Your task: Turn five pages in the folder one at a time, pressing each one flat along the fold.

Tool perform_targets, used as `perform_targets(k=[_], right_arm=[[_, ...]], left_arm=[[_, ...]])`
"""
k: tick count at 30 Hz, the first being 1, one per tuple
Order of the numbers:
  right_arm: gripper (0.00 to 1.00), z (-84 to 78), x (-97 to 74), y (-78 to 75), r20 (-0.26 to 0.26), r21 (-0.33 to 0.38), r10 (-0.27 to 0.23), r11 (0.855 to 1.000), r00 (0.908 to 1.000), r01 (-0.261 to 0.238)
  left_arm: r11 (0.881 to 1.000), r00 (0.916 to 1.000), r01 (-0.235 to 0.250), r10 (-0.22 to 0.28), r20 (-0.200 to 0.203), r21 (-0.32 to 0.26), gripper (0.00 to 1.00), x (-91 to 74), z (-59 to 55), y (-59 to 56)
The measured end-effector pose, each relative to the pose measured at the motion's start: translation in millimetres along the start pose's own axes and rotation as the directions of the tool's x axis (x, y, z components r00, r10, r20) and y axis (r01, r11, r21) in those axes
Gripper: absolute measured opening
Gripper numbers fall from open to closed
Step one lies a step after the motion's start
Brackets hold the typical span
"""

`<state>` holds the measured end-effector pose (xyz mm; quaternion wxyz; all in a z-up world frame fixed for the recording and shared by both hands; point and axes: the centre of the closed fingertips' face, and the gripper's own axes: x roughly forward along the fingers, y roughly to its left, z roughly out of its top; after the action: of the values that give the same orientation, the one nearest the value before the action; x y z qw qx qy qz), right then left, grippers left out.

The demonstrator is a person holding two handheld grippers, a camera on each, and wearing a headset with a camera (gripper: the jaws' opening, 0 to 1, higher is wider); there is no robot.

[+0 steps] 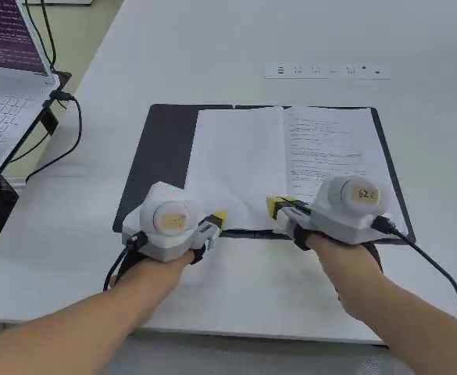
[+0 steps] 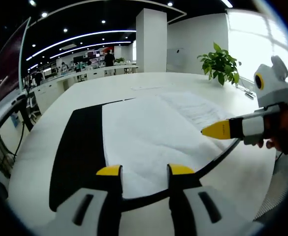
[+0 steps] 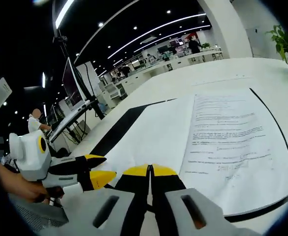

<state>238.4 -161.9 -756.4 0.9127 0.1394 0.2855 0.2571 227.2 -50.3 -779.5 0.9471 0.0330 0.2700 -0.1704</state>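
Observation:
A black folder (image 1: pixel 162 156) lies open on the white table, with a blank white page (image 1: pixel 236 160) on its left and a printed page (image 1: pixel 330 152) on its right. My left gripper (image 1: pixel 219 216) rests at the folder's near edge below the blank page, its yellow-tipped jaws open over the page's near edge (image 2: pixel 144 169). My right gripper (image 1: pixel 273 208) sits at the near edge by the fold, jaws shut with nothing between them (image 3: pixel 150 170). The folder (image 2: pixel 77 147) and printed page (image 3: pixel 232 137) lie flat.
A laptop (image 1: pixel 5 78) stands at the far left of the table with a black cable (image 1: pixel 64 148) trailing toward the folder. A white power strip (image 1: pixel 326 71) lies beyond the folder. A potted plant (image 2: pixel 221 64) stands at the far table edge.

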Motion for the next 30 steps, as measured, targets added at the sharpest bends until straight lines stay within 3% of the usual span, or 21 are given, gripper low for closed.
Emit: perform_targets(k=[3,4,6,9,14,23,30], right_arm=[[0.0,6.7,0.3,-11.9,0.017,0.003,-0.01,1.0,0.9998,0.01],[0.0,8.9,1.5,-16.0,0.017,0.004,-0.014,1.0,0.9997,0.014],[0.0,14.1,3.9,-21.6,0.032,0.001,-0.017,1.0,0.9993,0.017],[0.0,20.7,8.9,-26.2,0.039,0.003,-0.014,1.0,0.9991,0.014],[0.0,33.1,24.5,-36.9,0.039,-0.005,-0.016,1.0,0.9991,0.016],[0.0,34.9,53.0,-45.5,-0.003,-0.032,0.008,0.999,1.0,-0.008],[0.0,40.3,66.0,-52.6,0.005,-0.033,0.002,0.999,1.0,-0.002]], left_arm=[[1.0,0.9996,-0.012,0.012,-0.025,-0.004,0.34,0.0,-10.8,0.7],[1.0,0.9998,-0.016,0.016,0.008,0.005,0.34,-1.3,-8.7,1.1],[1.0,0.9997,-0.019,0.019,0.016,-0.001,0.34,-2.1,-10.4,1.0],[1.0,0.9981,-0.024,0.024,0.056,-0.006,0.34,-3.6,-10.8,1.4],[1.0,0.9967,-0.03,0.031,0.075,-0.008,0.34,-2.1,-11.0,2.1],[0.999,0.9963,-0.031,0.032,0.08,-0.016,0.34,-1.7,-10.1,2.0],[0.999,0.9962,-0.032,0.033,0.08,-0.021,0.34,1.4,-11.8,3.8]])
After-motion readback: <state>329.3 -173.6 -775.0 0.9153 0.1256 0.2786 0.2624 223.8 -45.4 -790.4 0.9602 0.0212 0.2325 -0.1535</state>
